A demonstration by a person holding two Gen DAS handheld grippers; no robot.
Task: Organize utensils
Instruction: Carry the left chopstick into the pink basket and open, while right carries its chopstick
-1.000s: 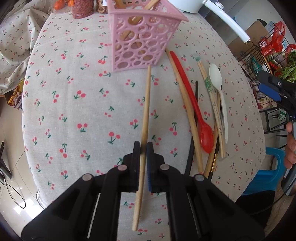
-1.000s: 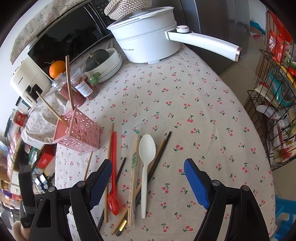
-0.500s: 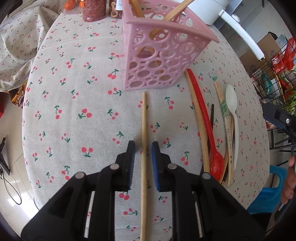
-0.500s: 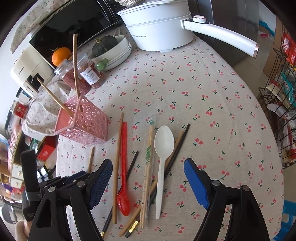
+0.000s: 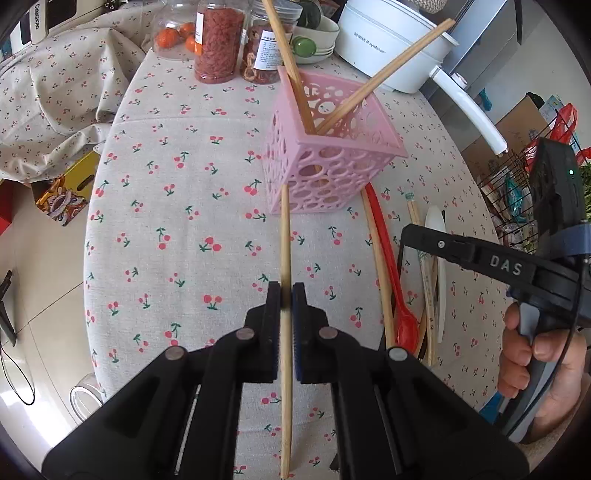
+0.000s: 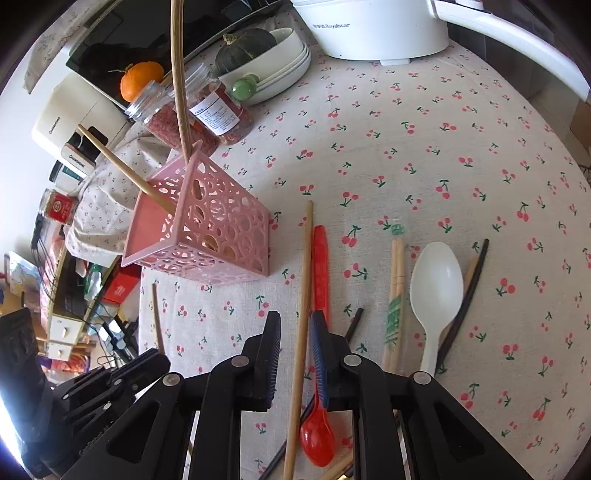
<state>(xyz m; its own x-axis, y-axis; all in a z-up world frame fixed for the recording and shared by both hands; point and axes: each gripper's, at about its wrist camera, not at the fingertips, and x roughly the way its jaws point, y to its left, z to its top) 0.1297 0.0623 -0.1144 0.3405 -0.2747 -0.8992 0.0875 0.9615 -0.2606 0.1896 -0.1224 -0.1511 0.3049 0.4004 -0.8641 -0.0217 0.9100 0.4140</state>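
Note:
My left gripper [image 5: 285, 295] is shut on a wooden chopstick [image 5: 284, 236] whose far tip reaches the base of the pink perforated basket [image 5: 328, 166]. The basket holds two wooden chopsticks [image 5: 384, 66] leaning out. My right gripper [image 6: 293, 325] is partly closed, its pads on either side of another wooden chopstick [image 6: 304, 266] lying on the cloth, small gaps showing. Beside that one lie a red spoon [image 6: 319, 424], paired chopsticks in a green sleeve [image 6: 395, 302], a white spoon [image 6: 436, 280] and a dark chopstick [image 6: 469, 291].
The round table wears a cherry-print cloth [image 6: 406, 147]. At its far side stand jars of dried goods [image 5: 218, 40], white bowls [image 6: 280, 66] with a squash, an orange [image 6: 140, 77] and a white electric pot [image 6: 373, 26]. A wire rack [image 5: 517, 173] stands to the right.
My left gripper has closed on its chopstick, which was loose between the jaws half a second ago. My right gripper has come down and narrowed from wide open around a chopstick on the cloth.

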